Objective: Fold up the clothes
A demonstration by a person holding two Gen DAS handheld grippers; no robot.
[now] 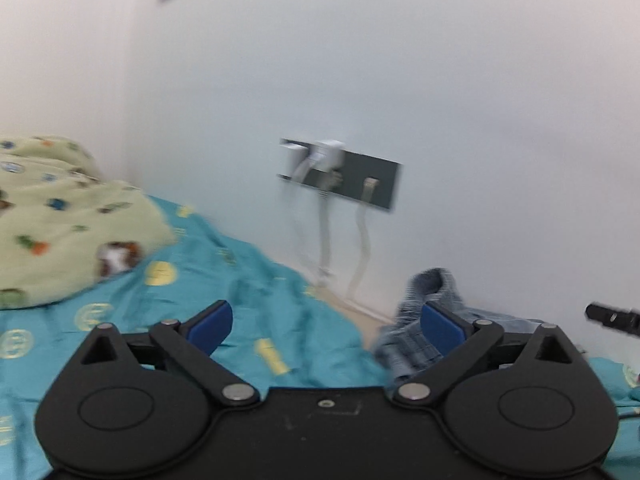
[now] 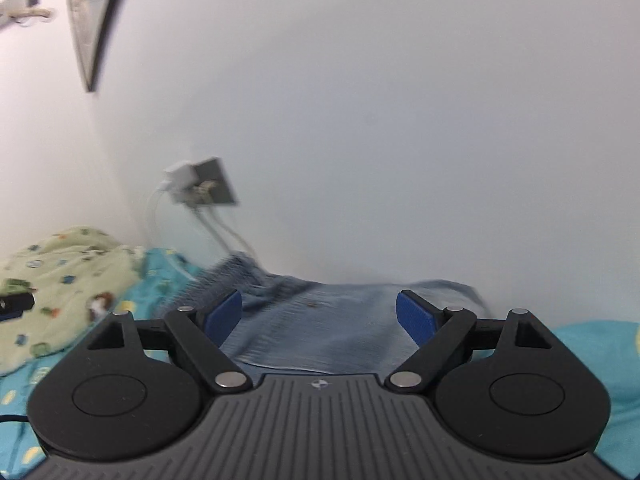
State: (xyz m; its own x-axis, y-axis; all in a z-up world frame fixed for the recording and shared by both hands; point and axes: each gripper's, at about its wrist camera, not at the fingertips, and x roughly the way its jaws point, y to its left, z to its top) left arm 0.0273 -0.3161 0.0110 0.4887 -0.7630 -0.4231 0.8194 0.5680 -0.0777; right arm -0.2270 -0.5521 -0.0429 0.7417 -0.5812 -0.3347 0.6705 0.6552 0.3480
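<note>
While both grippers hung clear of the fabric, nothing was being held: the left gripper [image 1: 326, 326] stood wide open with only teal bedsheet [image 1: 248, 280] between its blue pads, and the right gripper [image 2: 320, 312] was spread too, pads not pressing anything. The denim garment [image 2: 320, 320] lay on the bed against the white wall [image 2: 360, 120], just ahead of the right gripper; in the left view it sat bunched at the right, behind one pad. It looked partly folded, with one end rumpled; blur hid the layers. My read: one fold placed, squaring and at least one more fold left. A green patterned blanket [image 1: 60, 220] sat well apart.
</note>
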